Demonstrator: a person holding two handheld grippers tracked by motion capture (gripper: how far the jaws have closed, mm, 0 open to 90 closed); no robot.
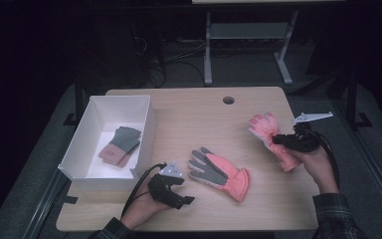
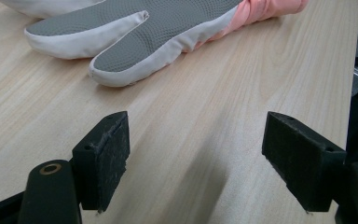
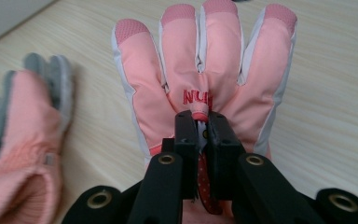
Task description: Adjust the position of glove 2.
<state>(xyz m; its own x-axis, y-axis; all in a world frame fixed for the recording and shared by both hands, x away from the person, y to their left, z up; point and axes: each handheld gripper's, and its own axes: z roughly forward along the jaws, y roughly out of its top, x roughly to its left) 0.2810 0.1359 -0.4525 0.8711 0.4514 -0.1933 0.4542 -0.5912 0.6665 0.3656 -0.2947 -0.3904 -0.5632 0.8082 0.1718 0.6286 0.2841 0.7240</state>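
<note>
One thin fabric fold of padded pink ski glove (image 3: 200,70) pinched by right claw (image 3: 203,123); slippage risked. Left claw (image 2: 196,154) spread, idle.

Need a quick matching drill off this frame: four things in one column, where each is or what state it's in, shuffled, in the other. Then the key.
Things
1. pink glove with the red lettering
2. pink glove lying palm up
3. grey and pink knit gloves
4. left gripper

Places or states
A. inside the white box
B. jaws open with nothing between them, low over the table
C. pinched in the right gripper, held off the table
D. flat on the table, grey palm showing

Pairs: 1-C, 2-D, 3-A, 4-B
</note>
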